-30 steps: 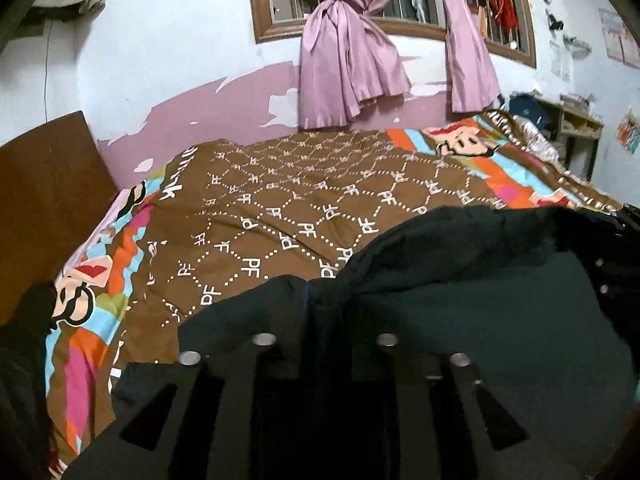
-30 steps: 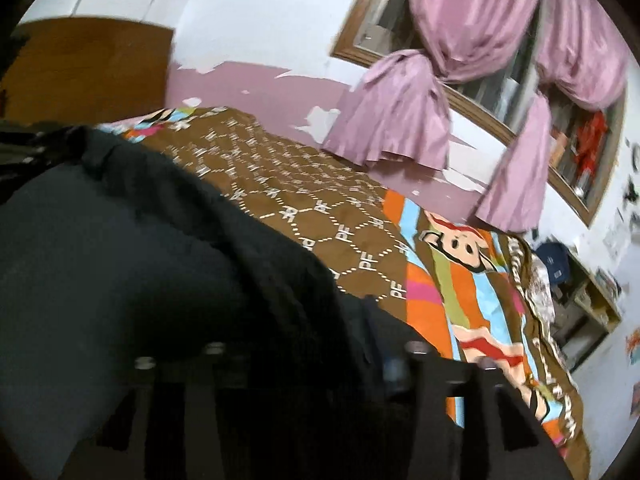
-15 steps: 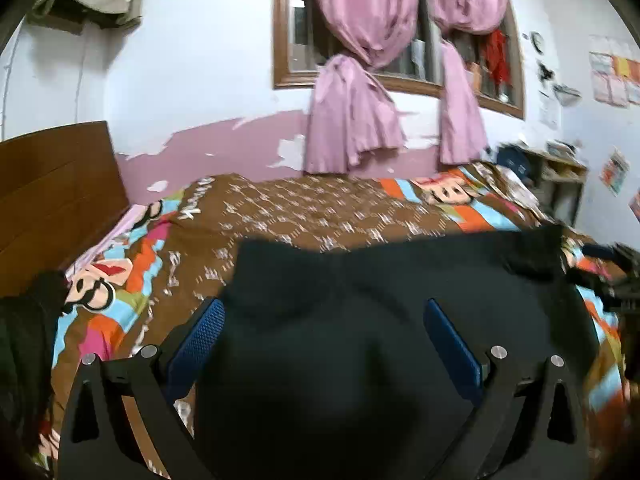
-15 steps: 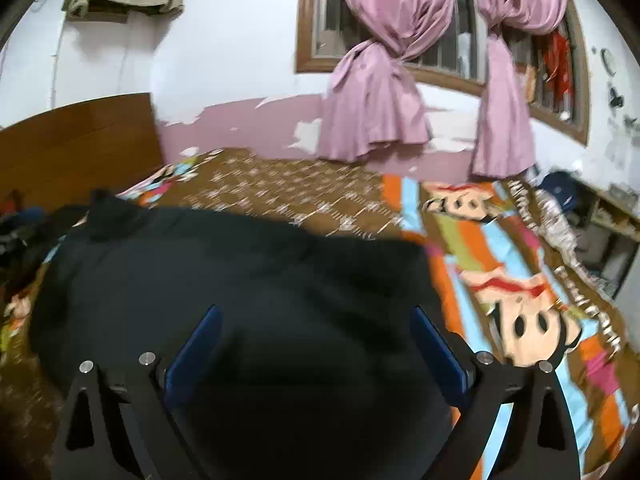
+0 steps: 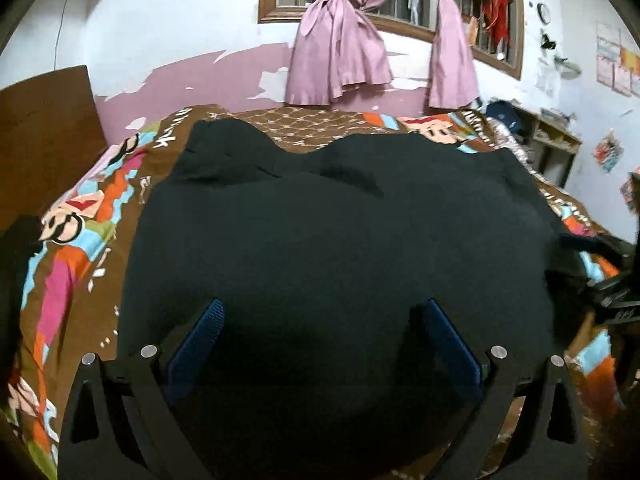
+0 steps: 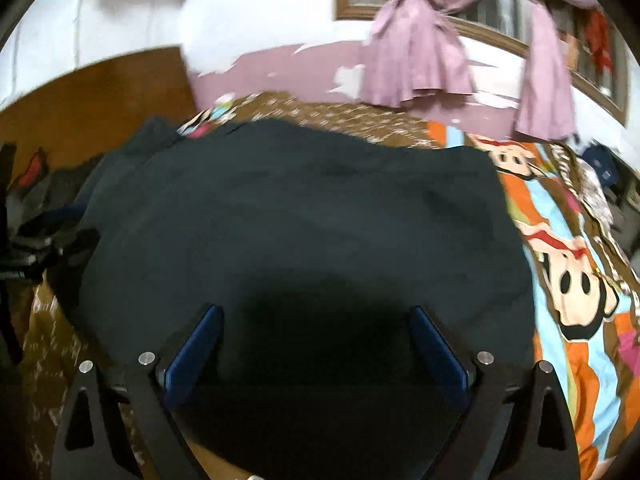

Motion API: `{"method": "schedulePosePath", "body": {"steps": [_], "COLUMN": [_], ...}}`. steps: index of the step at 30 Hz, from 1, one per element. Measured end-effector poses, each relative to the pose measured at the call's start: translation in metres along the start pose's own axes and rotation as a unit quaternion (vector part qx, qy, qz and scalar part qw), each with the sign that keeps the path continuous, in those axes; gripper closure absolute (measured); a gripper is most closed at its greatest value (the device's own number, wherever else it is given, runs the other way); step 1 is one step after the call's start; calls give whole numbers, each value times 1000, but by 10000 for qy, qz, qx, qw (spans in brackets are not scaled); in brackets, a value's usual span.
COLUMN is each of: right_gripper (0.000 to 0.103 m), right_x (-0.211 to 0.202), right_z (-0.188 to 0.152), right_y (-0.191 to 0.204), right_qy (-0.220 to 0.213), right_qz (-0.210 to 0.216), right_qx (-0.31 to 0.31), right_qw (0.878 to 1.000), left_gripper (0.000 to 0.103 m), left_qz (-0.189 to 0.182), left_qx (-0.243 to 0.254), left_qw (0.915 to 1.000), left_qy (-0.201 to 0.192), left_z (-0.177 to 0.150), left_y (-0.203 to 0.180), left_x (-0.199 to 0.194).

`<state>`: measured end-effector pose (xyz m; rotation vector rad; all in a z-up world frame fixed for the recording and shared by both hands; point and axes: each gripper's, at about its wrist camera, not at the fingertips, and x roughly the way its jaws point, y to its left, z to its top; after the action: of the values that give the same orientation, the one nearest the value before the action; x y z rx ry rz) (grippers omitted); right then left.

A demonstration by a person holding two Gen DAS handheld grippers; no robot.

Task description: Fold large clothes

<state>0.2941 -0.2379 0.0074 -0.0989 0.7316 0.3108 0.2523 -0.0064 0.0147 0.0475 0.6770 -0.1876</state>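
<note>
Black cloth fills most of the left wrist view. It is a big dark garment (image 5: 340, 240) spread flat on a bed with a bright cartoon bedspread (image 5: 76, 232). The left gripper (image 5: 322, 320) hangs over the near part of the garment. Its two blue fingers (image 5: 200, 336) stand wide apart with nothing between them, so it has let go. The far edge of the garment is bumpy, with one rounded hump at the far left. Behind the bed is a pink and white wall with peeling paint. Pink curtains (image 5: 340, 52) are tied in knots at a window with a wooden frame. A brown headboard (image 5: 44, 136) stands at the left. At the right edge, part of the other tool shows, dark and hard to make out.

From the right wrist view, the same garment (image 6: 304, 216) lies flat on the bedspread (image 6: 572, 280), and this picture is a bit blurry. The right gripper (image 6: 316, 338) is over the near edge of the cloth. Its blue fingers (image 6: 438, 344) are also spread wide and hold nothing. The bedspread shows cartoon faces and orange and blue stripes at the right. The curtains (image 6: 416, 60) hang on the far wall. The headboard (image 6: 96, 100) is at the left, with a dark heap of other clothes (image 6: 40, 216) near it.
</note>
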Motion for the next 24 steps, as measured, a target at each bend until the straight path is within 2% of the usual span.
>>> {"method": "schedulePosePath", "body": {"steps": [2,4,7,11,16,22,24], "right_gripper": [5,0,0,0,0,0,0], "right_x": [11,24,37,51,80,109,118], "right_z": [1,0,4,22,50,66,70], "right_y": [-15,-30,-39,-37,-42,-51,-53], "right_qy": [113,159,165,111,297,436,498], "right_qz": [0,17,101,157,365,428,415], "right_qx": [225,391,426,235,191,201,225], "right_qw": [9997,9991,9989,9995,9987,9979,9976], "left_gripper": [4,1,1,1,1,1,1], "left_qz": [252,345,442,382,488,991,1021], "left_qx": [94,134,251,184,229,148,3], "left_qw": [9996,9991,9981,9988,9985,9942,9935], "left_qy": [105,197,357,250,119,394,498], "left_z": [3,4,2,4,32,58,60], "left_y": [0,2,2,8,16,31,40], "left_x": [10,19,28,33,49,88,98]}}
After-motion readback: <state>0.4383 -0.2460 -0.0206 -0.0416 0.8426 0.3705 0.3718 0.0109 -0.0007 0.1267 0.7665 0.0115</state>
